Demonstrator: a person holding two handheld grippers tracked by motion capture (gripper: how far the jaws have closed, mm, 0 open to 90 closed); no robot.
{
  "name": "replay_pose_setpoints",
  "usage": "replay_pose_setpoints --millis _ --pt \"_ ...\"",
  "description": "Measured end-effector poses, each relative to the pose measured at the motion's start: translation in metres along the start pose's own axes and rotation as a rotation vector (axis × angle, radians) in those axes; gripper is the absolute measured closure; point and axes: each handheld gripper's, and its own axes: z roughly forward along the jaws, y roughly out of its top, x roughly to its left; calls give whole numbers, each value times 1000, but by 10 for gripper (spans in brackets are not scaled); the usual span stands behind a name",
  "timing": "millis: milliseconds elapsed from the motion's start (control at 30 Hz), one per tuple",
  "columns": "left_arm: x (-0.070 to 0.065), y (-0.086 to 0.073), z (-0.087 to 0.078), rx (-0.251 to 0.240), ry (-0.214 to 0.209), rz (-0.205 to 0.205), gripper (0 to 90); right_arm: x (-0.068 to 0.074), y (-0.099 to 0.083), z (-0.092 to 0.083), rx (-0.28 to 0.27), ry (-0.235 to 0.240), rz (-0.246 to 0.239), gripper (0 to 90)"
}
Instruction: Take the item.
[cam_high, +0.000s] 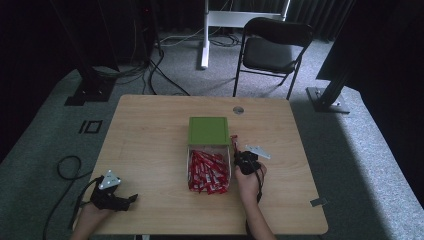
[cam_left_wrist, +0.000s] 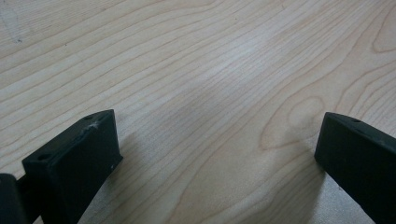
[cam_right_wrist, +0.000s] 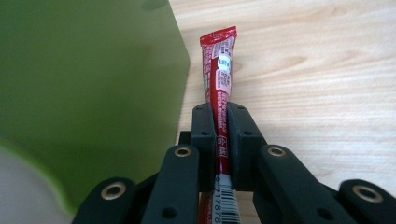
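My right gripper is shut on a red sachet, which sticks out past the jaws just right of the green lid. From above, that gripper sits beside the right wall of the box full of several red sachets, and the held sachet points toward the far side. The green lid lies at the box's far end. My left gripper rests low over the table's near left corner; its jaws stand wide apart over bare wood, nothing between them.
The wooden table carries a small round grommet near its far edge. A black chair stands beyond the table. Cables lie on the floor at the left.
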Motion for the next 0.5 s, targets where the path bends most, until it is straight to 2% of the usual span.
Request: replay_pose_setpoints --millis 500 --pt "0 0 0 0 0 0 8 1 -7 16 54 -12 40 822"
